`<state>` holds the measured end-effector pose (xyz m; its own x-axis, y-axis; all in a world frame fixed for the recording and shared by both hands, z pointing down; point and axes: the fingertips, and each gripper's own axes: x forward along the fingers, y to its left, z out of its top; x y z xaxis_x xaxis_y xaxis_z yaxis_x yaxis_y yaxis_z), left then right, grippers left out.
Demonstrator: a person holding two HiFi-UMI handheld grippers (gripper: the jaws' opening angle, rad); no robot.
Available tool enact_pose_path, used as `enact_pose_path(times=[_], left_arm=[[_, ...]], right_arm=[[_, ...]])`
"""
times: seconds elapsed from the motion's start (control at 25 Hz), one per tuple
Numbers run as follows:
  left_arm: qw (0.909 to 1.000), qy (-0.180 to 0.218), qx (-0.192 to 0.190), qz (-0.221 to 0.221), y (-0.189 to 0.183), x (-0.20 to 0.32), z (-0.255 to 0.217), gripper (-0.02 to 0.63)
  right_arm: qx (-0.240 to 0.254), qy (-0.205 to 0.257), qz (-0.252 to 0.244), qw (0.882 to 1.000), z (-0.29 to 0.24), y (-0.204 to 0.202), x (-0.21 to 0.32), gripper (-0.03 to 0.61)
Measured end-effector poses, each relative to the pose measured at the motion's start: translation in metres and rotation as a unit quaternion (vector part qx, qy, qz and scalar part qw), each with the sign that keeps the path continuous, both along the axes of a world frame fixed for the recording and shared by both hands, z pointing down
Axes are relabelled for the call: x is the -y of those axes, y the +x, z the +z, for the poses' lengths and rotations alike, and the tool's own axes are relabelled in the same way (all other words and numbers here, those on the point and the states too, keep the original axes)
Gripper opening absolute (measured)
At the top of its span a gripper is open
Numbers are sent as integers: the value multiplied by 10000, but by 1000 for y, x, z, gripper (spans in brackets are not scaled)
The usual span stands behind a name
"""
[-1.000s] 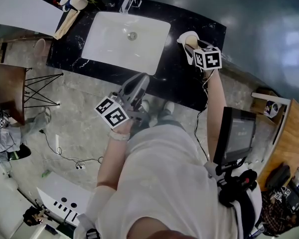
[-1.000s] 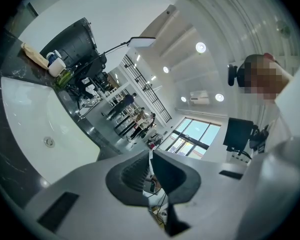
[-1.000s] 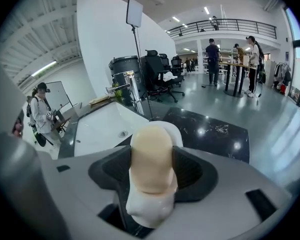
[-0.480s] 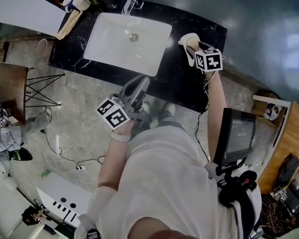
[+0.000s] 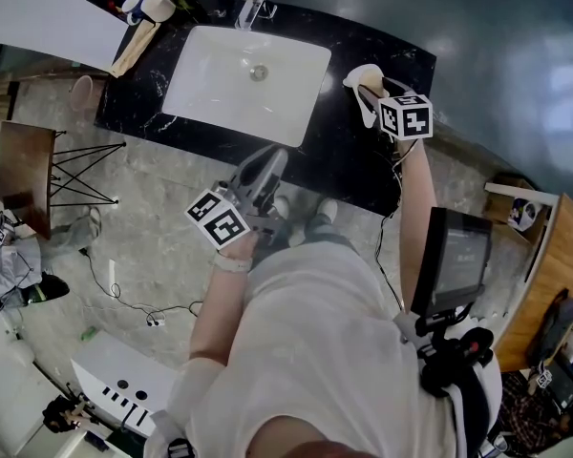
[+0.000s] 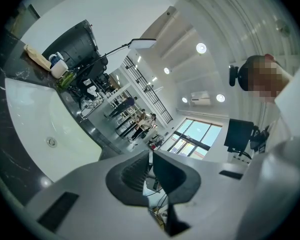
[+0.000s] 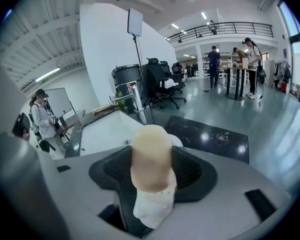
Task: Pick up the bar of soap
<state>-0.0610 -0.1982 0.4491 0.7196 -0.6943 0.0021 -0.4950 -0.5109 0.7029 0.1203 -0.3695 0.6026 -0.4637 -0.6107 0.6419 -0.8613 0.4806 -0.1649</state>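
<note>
Head view: the left arm is bent, with the left gripper at the front edge of the black countertop. The right arm is extended, with the right gripper over the counter's right end, beside the one white basin. One bar of soap sits at its tips. Left gripper view: jaws almost together, a slim gap, nothing between them. Right gripper view: both jaws are clamped on the single soap bar, which stands upright.
</note>
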Motion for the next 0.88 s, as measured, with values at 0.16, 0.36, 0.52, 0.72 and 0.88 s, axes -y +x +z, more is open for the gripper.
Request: enact_pose_path(times=[0.16, 0.36, 0.52, 0.72, 0.88], left_arm=[[10000, 9, -16, 14, -1, -1, -1, 9], [10000, 21, -45, 71, -3, -1, -2, 9], [9997, 84, -112, 188, -1, -1, -8, 9], [9991, 173, -141, 372, 4, -2, -16, 9], [9981, 231, -170, 538, 4, 3, -19, 9]], right_arm=[[470, 108, 70, 9988, -19, -3, 0, 264], [1564, 334, 136, 9870, -62, -15, -2, 264], [2449, 581, 45, 9678, -108, -28, -12, 264], [3421, 799, -116, 9362, -162, -40, -34, 262], [3953, 981, -245, 9130, -202, -43, -57, 264]])
